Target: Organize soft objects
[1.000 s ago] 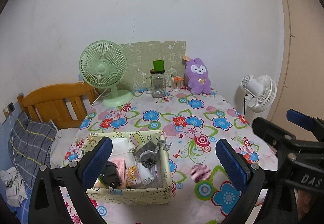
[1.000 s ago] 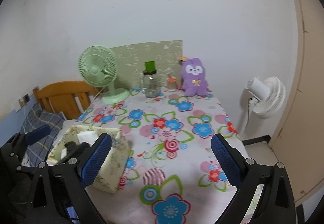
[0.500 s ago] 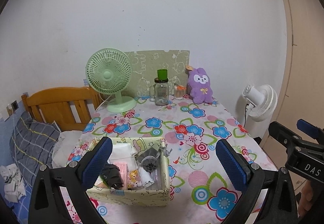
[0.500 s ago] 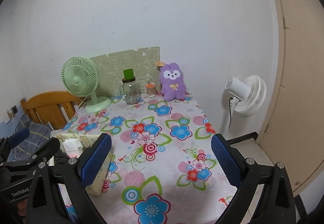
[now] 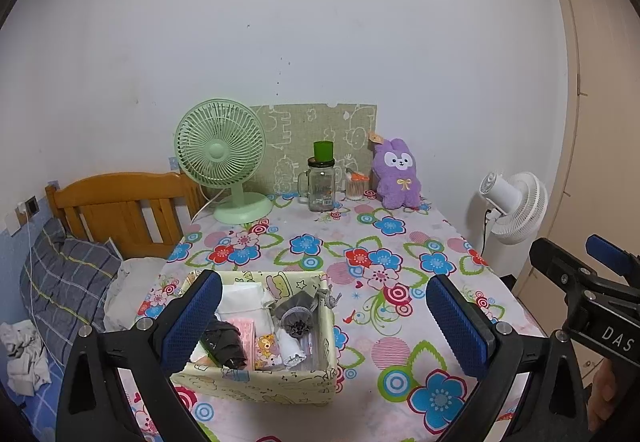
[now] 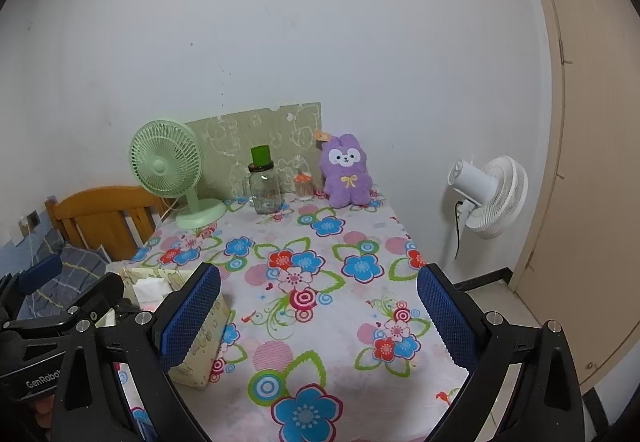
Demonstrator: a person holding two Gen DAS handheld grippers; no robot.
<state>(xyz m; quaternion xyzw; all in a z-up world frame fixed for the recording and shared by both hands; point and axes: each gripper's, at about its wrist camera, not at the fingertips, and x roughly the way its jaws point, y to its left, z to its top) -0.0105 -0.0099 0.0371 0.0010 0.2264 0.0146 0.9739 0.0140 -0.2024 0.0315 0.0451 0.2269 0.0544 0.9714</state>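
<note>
Left gripper (image 5: pixel 326 316): jaws spread wide, nothing between the blue pads; it hangs above the near end of the table, over the storage box.
Right gripper (image 6: pixel 318 314): jaws spread wide as well, holding nothing; it is above the table's near edge, to the right of the storage box.
Storage box (image 5: pixel 256 380): pale yellow fabric box with cartoon print, standing on the floral tablecloth (image 5: pixel 360 242) at the table's near left corner.
Box contents: white folded cloths (image 5: pixel 240 298) at the back, a dark folded item (image 5: pixel 224 342) at front left, a pink packet (image 5: pixel 246 328) beside it, a grey drawstring pouch (image 5: pixel 296 312) toward the right wall.
Purple plush rabbit (image 5: pixel 396 174): sits upright at the far right of the table, well apart from the storage box, its back near the green patterned board (image 5: pixel 312 130).
Green desk fan (image 5: pixel 222 158): far left of the table, opposite the storage box.
Glass mug jar (image 5: pixel 320 182): with a green cap, between the desk fan and the plush rabbit.
Small jar (image 5: pixel 355 188): just left of the plush rabbit.
White floor fan (image 5: pixel 516 206): off the table, to its right.
Wooden headboard (image 5: pixel 120 206): left of the table, behind the storage box.
</note>
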